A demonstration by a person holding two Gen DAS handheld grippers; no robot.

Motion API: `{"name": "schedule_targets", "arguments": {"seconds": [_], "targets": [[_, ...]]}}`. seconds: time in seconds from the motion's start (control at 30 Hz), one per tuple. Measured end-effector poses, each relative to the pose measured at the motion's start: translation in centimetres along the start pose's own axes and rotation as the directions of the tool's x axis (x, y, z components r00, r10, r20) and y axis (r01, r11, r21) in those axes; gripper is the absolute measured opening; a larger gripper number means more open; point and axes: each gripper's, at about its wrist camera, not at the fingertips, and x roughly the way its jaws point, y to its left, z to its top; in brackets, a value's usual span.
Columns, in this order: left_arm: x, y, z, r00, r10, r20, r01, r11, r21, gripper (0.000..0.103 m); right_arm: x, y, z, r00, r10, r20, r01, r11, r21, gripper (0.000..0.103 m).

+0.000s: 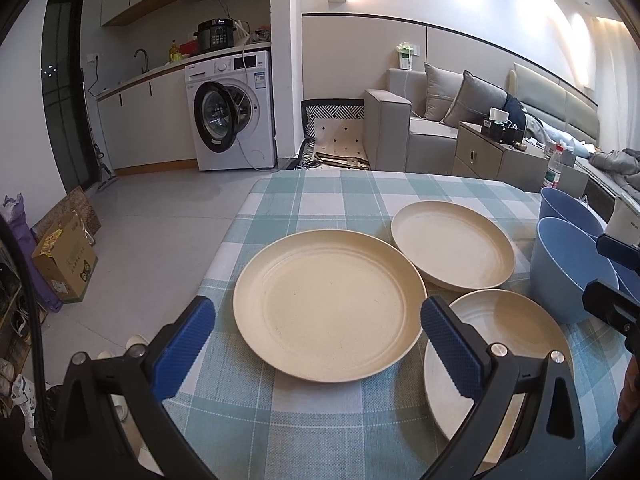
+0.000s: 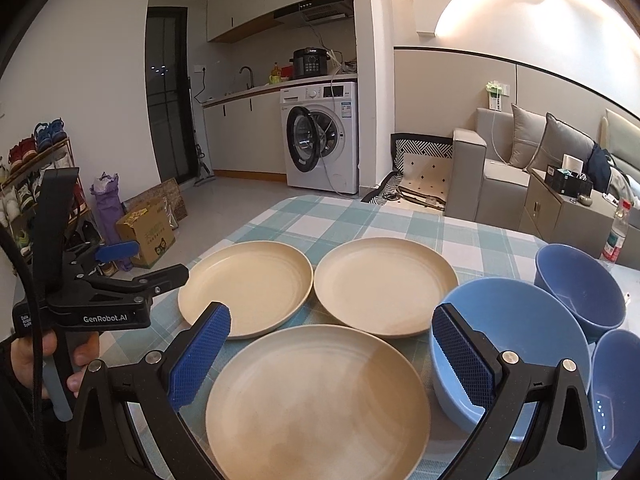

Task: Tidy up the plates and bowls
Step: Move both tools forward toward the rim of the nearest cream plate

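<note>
Right wrist view says nothing's stacked yet: three cream plates (image 2: 316,396) lie separately mid-frame on the checked tablecloth (image 2: 360,216), three blue bowls (image 2: 516,344) sit loose at right, and both the right gripper (image 2: 332,356) and left gripper (image 1: 316,344) hover empty, fingers spread wide.

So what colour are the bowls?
The bowls are blue, clearest in the right wrist view.

Dim room w/ warm wall lamp (image 2: 532,4) glare top right, fisheye warp + dark corners.
</note>
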Motion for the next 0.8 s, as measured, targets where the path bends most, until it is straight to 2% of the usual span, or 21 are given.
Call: {"name": "schedule_targets", "arguments": {"seconds": [0.4,0.8], "targets": [[1.1,2.0,1.3,1.000,0.008,0.012,-0.008,0.999,-0.033,0.103,2.6,1.0,1.9,0.998,0.052,-0.038,-0.052,0.999,0.003,0.103],[2.4,4.3,0.5,1.000,0.006,-0.025,-0.008,0.998,-0.070,0.103,6.2,2.2,2.5,0.989,0.099,-0.111,-0.098,0.995,0.021,0.103]]}}
